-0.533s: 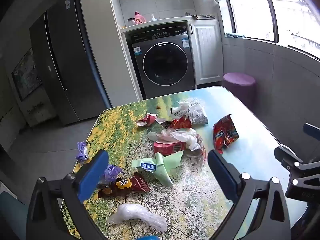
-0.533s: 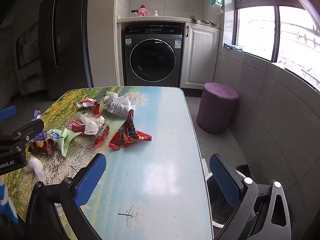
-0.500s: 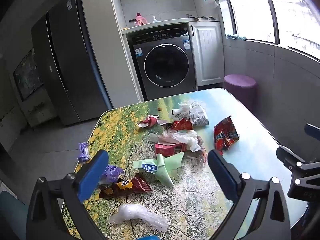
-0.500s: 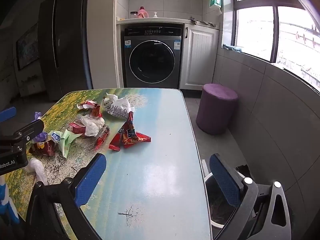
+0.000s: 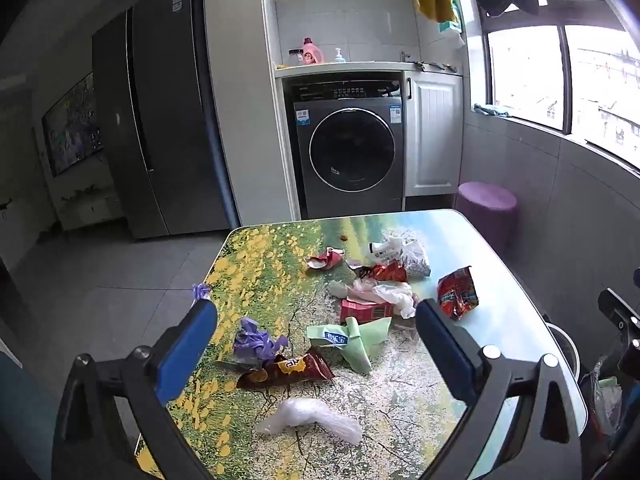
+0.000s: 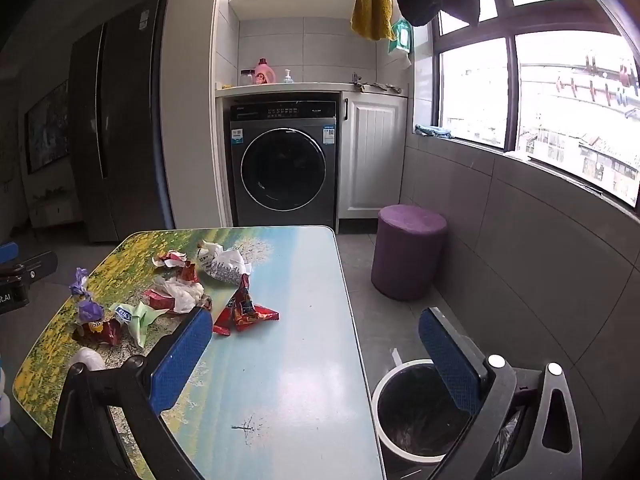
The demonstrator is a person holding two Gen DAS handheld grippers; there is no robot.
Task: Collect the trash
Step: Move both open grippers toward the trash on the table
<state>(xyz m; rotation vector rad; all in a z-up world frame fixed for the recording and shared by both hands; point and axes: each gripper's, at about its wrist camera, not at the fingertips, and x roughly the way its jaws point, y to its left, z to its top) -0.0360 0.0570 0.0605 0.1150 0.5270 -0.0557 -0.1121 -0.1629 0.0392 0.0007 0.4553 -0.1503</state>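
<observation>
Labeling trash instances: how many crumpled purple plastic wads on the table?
2. One purple plastic wad sits at the table's left edge; the other purple plastic wad lies nearer centre, against the brown snack wrapper. More could be buried in the pile.

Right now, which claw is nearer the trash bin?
Right. The right claw hangs open over the table edge, the trash bin on the floor just beneath its right finger. The left claw, open, sits across the table over the wrappers.
</observation>
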